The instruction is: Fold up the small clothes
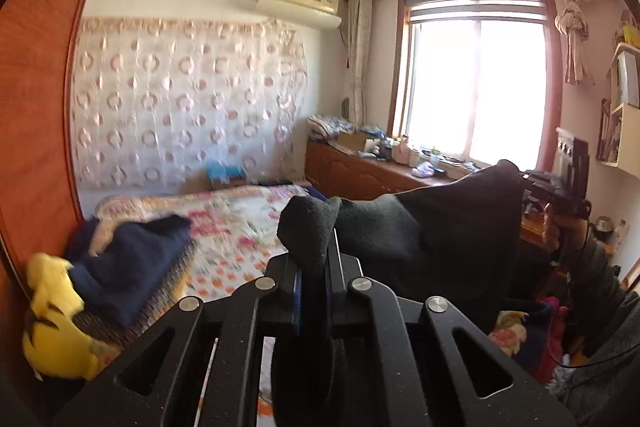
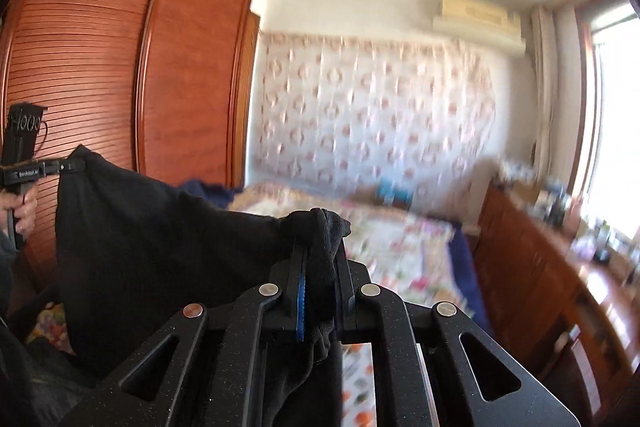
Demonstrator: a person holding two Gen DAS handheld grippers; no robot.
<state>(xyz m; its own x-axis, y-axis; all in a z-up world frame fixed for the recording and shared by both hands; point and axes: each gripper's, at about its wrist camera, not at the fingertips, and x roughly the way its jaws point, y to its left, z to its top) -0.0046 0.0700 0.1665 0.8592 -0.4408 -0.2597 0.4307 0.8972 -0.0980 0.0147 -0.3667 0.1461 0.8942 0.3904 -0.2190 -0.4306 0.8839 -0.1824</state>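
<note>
The left gripper (image 1: 316, 223) is clenched on one corner of a black garment (image 1: 440, 239), the cloth bunched up and over its fingertips and hanging down between the jaws toward the camera. The right gripper (image 2: 320, 231) is likewise clenched on another corner of the same black garment (image 2: 160, 235), with a wad of fabric wrapped over its tips and a blue pad edge visible beside the cloth. The garment is held in the air between the two grippers, stretched as a sagging sheet, above and in front of the bed (image 1: 240, 227). In the left wrist view the far corner of the cloth rises to the other gripper, held by a hand (image 1: 560, 227) at the right of the picture; in the right wrist view the far corner reaches the opposite gripper, held by a hand (image 2: 24, 211) at the left edge. On the bed, covered by a floral quilt, lie a dark blue garment (image 1: 132, 259) and a yellow item (image 1: 56, 327) near its left end. A wooden wardrobe (image 2: 120, 67) stands to the left of the bed, a patterned cloth (image 1: 184, 99) hangs on the wall behind it, and a low wooden cabinet (image 1: 360, 171) with clutter runs below the window (image 1: 476, 87). Both views are somewhat blurred.
</note>
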